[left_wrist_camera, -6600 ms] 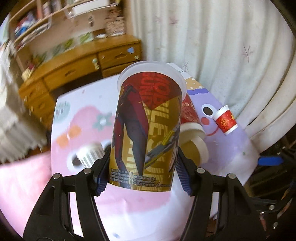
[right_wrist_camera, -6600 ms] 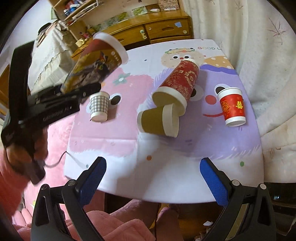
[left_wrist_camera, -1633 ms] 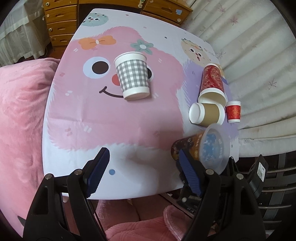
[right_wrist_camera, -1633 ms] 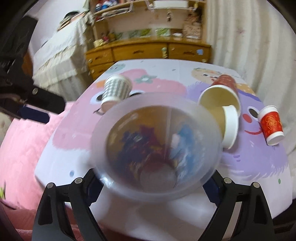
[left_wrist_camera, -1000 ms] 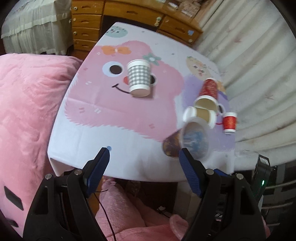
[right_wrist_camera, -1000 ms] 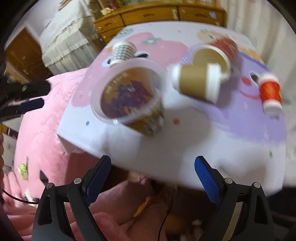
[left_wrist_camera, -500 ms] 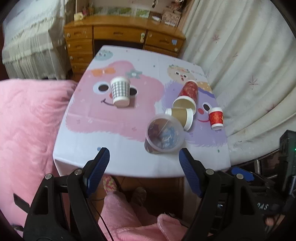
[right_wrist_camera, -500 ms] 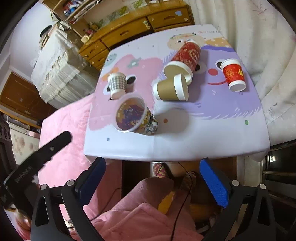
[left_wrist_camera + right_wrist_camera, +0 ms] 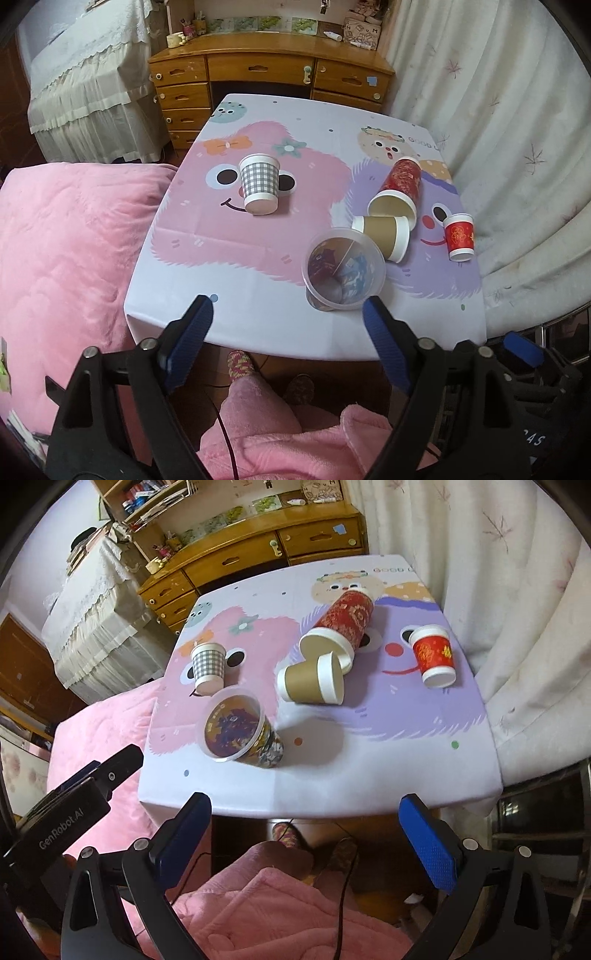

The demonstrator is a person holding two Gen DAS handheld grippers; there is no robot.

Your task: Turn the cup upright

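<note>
Jaws of both grippers gape wide, empty, clear of the printed cup [image 9: 343, 271].

Big printed cup [image 9: 343, 273]: translucent glossy plastic. Gingham cup [image 9: 259, 183], brown cup [image 9: 384, 235]: matt paper. Tablecloth [image 9: 236, 280]: smooth, slight sheen. Far dresser [image 9: 273, 70]: varnished wood. Left blanket [image 9: 62, 236]: plush.
</note>
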